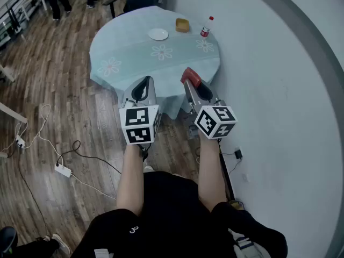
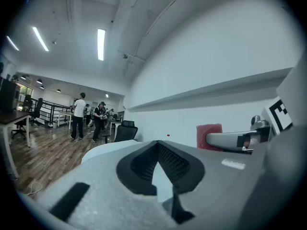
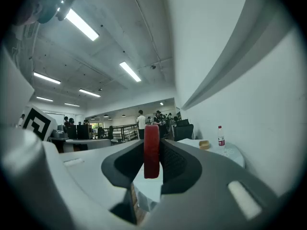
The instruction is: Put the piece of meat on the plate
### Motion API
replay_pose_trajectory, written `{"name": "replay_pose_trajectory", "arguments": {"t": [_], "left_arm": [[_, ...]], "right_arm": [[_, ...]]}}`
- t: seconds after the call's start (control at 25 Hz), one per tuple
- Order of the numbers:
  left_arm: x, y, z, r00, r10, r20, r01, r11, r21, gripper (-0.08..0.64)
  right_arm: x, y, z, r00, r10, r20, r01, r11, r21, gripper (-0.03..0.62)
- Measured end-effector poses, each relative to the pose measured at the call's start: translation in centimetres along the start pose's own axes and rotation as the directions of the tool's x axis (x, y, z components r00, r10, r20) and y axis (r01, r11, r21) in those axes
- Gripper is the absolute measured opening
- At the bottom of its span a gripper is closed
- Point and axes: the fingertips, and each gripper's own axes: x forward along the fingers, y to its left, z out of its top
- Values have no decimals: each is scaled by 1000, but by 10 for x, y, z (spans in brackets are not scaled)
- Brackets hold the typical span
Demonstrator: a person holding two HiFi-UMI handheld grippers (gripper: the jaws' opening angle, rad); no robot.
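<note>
1. The right gripper [image 3: 151,153] is clamping its two jaws on the piece of meat [image 3: 151,150]. The flat red slab is standing on edge between the dark pads and is projecting above them. In the head view, the meat [image 1: 191,76] is sitting at the tip of the right gripper [image 1: 192,83], raised over the near edge of the table [image 1: 129,55].

2. The left gripper [image 2: 156,146] is holding its jaws together at the tips, with nothing between them. It is riding level just beside the right gripper, on that gripper's left. In the head view, the left gripper [image 1: 143,88] is also pointing toward the table.

3. The white plate [image 1: 158,34] is lying on the pale blue tablecloth, ahead of both grippers and well apart from the meat. The meat is not yet resting on it.

4. Ahead and to the right of the right gripper, a small tan item [image 1: 183,24] is sitting near the far rim of the table. Whether it is a dish or food cannot be told.

5. A clear bottle [image 1: 205,28] with a red cap and red label is standing upright just beside the tan item. Its contents cannot be made out.
</note>
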Motion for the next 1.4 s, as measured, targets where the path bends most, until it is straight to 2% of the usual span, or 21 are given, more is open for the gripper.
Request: {"name": "replay_pose_trajectory", "arguments": {"t": [0.16, 0.4, 0.6, 0.72, 1.12, 1.24, 1.4], "left_arm": [[0, 8, -9, 1000, -4, -12, 4, 1000, -14, -6], [6, 32, -28, 999, 5, -54, -9, 998, -65, -6], [16, 27, -42, 996, -36, -76, 29, 996, -88, -6], [20, 28, -36, 997, -42, -59, 37, 995, -88, -6], [41, 76, -11, 999, 25, -25, -27, 996, -81, -6], [63, 94, -18, 997, 62, -41, -65, 995, -81, -6], [99, 124, -37, 989, 129, -78, -136, 985, -102, -6]], "right_arm": [[6, 4, -6, 1000, 9, 19, -10, 998, 58, 103], [11, 10, -31, 999, -9, -41, 11, 998, 65, 103], [6, -20, -39, 995, -77, -62, 83, 991, 109, 103], [8, -25, -34, 995, -84, -56, 89, 991, 103, 103], [74, -7, -16, 999, 22, -43, -18, 995, 96, 103], [109, -18, -22, 996, 67, -50, -60, 989, 134, 103], [158, -30, -40, 988, 132, -85, -119, 983, 140, 103]]}}
